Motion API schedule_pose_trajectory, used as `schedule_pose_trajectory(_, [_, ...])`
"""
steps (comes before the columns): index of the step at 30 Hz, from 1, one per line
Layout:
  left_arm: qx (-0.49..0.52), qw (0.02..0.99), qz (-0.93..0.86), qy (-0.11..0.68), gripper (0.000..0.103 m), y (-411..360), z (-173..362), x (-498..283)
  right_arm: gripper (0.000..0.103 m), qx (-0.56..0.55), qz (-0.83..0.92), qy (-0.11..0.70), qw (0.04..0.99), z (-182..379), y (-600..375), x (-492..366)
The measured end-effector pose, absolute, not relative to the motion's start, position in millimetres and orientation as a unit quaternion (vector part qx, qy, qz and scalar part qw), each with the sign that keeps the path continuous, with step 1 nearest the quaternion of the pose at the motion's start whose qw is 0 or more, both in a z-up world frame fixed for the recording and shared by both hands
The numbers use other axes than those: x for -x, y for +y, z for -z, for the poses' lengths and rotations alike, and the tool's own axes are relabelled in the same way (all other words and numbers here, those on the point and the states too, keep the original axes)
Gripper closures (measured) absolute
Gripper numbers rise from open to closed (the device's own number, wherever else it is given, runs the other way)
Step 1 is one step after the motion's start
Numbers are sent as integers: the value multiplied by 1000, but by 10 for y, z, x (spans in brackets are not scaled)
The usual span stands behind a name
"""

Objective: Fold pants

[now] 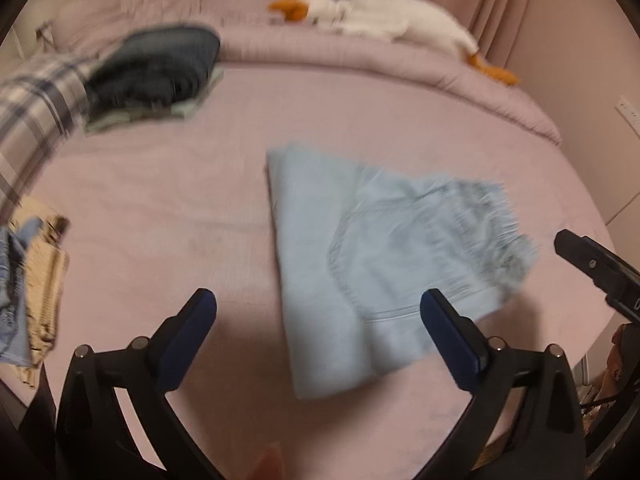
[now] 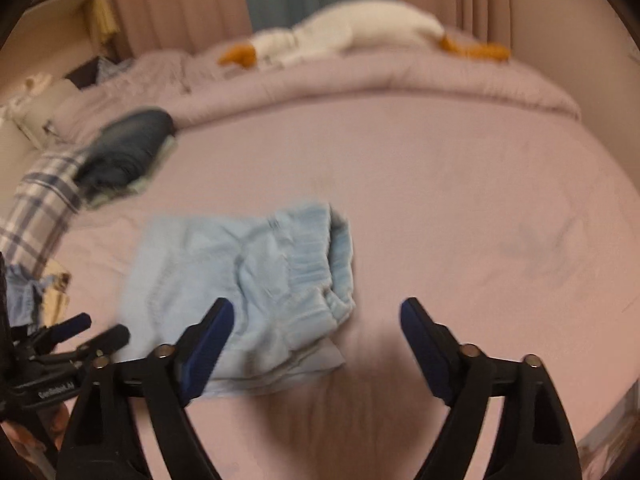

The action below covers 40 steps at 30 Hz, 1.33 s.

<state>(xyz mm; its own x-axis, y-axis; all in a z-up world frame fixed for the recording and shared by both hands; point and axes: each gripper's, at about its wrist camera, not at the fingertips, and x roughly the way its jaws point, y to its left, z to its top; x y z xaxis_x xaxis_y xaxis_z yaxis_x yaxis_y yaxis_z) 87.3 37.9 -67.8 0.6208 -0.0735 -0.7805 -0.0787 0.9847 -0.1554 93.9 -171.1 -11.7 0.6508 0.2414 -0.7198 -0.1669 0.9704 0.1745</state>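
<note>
Light blue pants (image 1: 380,264) lie folded into a compact bundle on the pink bed sheet (image 1: 160,208), with the elastic waistband (image 2: 320,256) bunched on the right side. My left gripper (image 1: 318,296) hovers above the near edge of the bundle, open wide, its blue pads clear of the cloth. My right gripper (image 2: 317,304) is also open above the bundle's right end, nothing between its fingers. The right gripper's tip (image 1: 592,264) shows at the far right of the left wrist view. In the right wrist view the left gripper (image 2: 80,332) shows at the lower left.
A stack of dark folded garments (image 1: 156,68) sits at the back left beside a plaid cloth (image 1: 36,96). Loose clothes (image 1: 32,280) lie at the left edge. A white plush goose (image 1: 380,16) rests on the rolled duvet (image 1: 360,56) before the curtains.
</note>
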Motion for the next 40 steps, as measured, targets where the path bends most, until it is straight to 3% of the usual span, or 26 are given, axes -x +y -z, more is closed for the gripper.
schedule_pose_trajectory(9, [64, 928, -6, 368, 1, 186, 119, -483, 13, -57, -130, 341, 929, -332, -1800, -513])
schedule_pose_trajectory(40, [67, 916, -32, 394, 1, 126, 172, -123, 13, -33, -126, 357, 925, -285, -1584, -301])
